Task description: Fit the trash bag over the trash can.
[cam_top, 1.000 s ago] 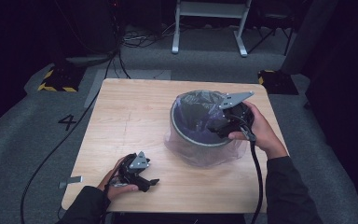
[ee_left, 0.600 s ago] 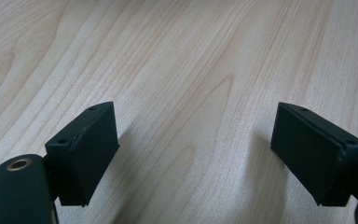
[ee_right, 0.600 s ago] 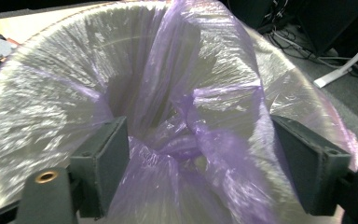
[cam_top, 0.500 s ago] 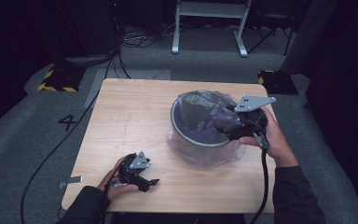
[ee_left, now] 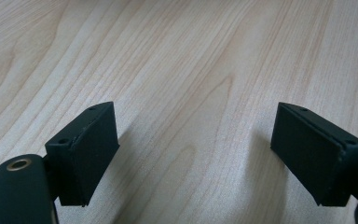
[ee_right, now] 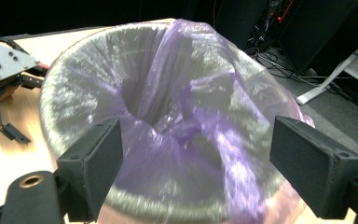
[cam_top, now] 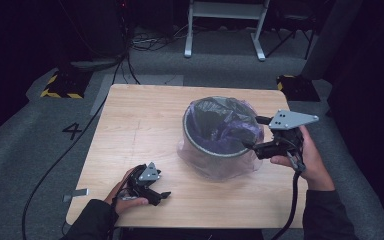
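Observation:
A round grey bin (cam_top: 220, 150) stands right of centre on the wooden table (cam_top: 140, 125), lined with a thin purple bag (cam_top: 230, 125) that drapes over its rim. My right gripper (cam_top: 255, 133) hovers at the bin's right side and points left at the rim. Its jaws have just been opening and stand open, nothing between them. In the right gripper view the bag (ee_right: 182, 121) sags into the bin beyond the right gripper (ee_right: 203, 163). My left gripper (cam_top: 161, 197) rests low near the front left edge, open over bare wood (ee_left: 205, 154). It also shows as the left gripper (ee_right: 2, 65) past the bin.
On the grey floor behind the table stand white frame legs (cam_top: 225, 30) and two yellow-and-black striped blocks (cam_top: 60, 85) (cam_top: 295, 85). A cable (cam_top: 55, 165) runs along the floor at the left. A strip of tape (cam_top: 75, 194) lies by the table's front left corner.
My right gripper has drawn back to the right, from over the bin's rim to beside it. The left gripper and the bin have not moved.

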A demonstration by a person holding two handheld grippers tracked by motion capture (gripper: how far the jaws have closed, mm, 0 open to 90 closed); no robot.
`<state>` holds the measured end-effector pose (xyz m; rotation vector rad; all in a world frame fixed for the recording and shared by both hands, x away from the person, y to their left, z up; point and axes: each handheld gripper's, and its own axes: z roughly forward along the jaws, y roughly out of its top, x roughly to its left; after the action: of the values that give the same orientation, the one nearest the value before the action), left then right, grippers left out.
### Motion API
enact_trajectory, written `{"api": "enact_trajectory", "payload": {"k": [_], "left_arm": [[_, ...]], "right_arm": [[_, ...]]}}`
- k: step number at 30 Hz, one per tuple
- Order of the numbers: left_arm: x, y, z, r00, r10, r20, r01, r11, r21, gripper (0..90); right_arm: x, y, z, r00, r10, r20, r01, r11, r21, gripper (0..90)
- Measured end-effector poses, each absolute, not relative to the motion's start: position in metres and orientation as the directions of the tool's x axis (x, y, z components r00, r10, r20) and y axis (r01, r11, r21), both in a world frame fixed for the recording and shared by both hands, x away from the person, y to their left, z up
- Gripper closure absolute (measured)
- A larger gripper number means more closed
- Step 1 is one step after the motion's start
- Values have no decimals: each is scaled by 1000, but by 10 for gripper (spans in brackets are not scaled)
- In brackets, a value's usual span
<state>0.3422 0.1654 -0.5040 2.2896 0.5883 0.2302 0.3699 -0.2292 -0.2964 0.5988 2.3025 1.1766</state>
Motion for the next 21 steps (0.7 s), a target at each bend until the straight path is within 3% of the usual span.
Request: {"api": "enact_trajectory", "payload": {"k": [11, 21], "left_arm": [[342, 165, -504, 878, 478, -11, 344, -615, 710, 144], [343, 165, -504, 879, 476, -13, 344, -615, 710, 142]], "right_arm": [[346, -246, -313, -759, 598, -256, 146, 540, 829, 182], [328, -269, -354, -718, 645, -261, 190, 543, 818, 183]]}}
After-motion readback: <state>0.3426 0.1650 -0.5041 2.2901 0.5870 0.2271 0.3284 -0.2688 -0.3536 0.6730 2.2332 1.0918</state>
